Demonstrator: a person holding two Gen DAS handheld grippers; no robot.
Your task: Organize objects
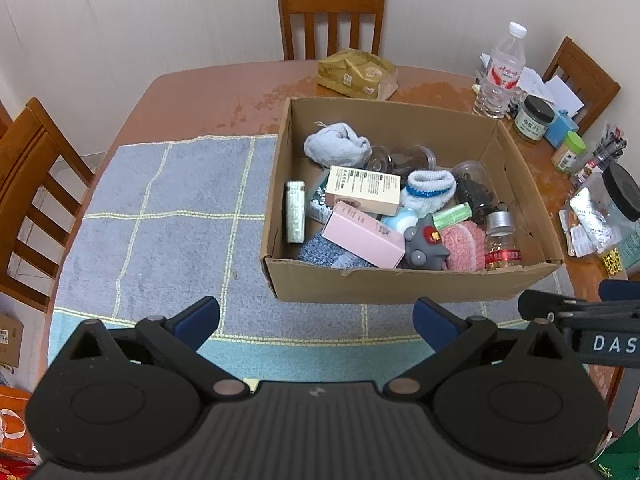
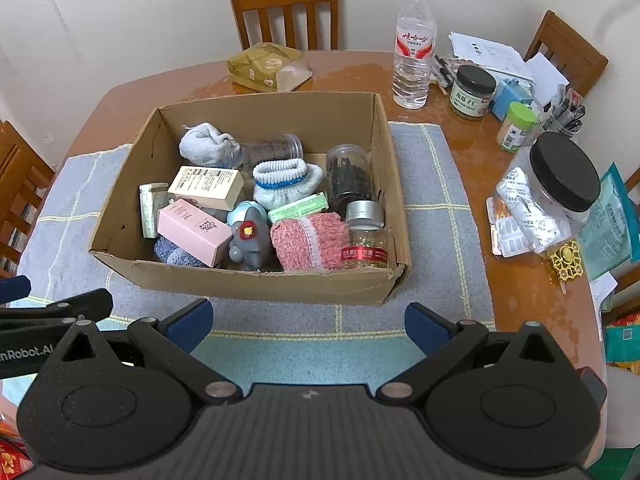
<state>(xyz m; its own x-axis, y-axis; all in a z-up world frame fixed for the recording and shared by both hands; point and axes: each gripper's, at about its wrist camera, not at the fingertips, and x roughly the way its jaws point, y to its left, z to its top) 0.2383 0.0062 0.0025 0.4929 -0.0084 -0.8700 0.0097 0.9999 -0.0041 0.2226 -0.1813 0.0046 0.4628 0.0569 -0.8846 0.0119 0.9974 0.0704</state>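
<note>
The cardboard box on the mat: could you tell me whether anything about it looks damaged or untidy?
Yes. The cardboard box has a ragged, torn front rim, worst at its right corner. Inside, things lie jumbled: the pink box leans over socks, and two clear jars lie on their sides.

Pretty clearly somebody's dining room at home: a rounded reddish-brown wooden table [image 2: 352,76] with slat-backed wooden chairs [image 2: 285,4] pulled up around it against a plain cream wall [image 1: 160,20]. There's a grey-blue checked cloth mat [image 1: 160,216] spread on top, and one side is everyday clutter, with a clear plastic water bottle [image 2: 413,44], black-lidded food jars [image 2: 471,92] and loose papers [image 2: 488,54].
</note>
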